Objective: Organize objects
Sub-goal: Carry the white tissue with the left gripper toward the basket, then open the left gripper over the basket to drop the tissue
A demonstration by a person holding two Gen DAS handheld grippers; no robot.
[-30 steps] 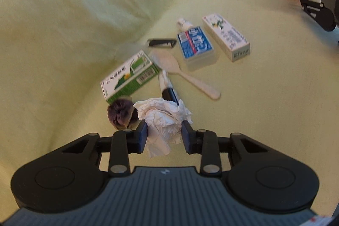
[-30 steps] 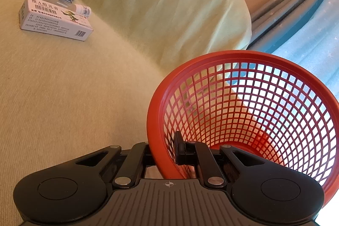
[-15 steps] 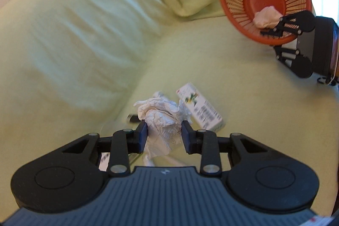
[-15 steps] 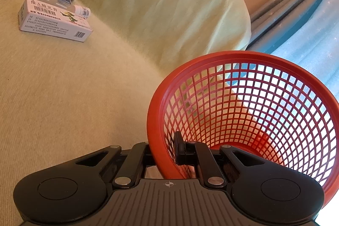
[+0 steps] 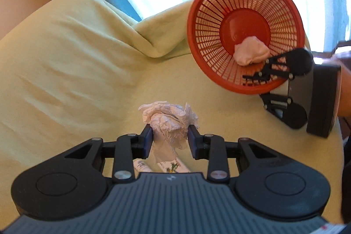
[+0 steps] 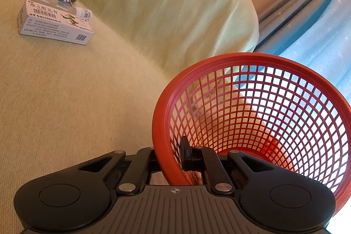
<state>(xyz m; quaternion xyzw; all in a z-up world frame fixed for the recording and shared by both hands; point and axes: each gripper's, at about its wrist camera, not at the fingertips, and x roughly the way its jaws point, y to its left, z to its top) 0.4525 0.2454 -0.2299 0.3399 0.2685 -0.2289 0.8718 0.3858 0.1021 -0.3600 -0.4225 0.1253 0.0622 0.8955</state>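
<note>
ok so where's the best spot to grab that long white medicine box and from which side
Grip the white medicine box across its two long side faces near mid-length, coming down from above. It lies flat on the green cover with its broad face up; the small bottle behind crowds the far side, so keep the fingers clear of it.

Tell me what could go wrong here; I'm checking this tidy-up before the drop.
1. The left gripper pinches only part of the loose crumpled tissue; it could slip out short of the basket.
2. The right gripper holds the tilted basket by its rim alone, so it might twist.
3. The tissue wad lying near the low rim could roll out.
</note>
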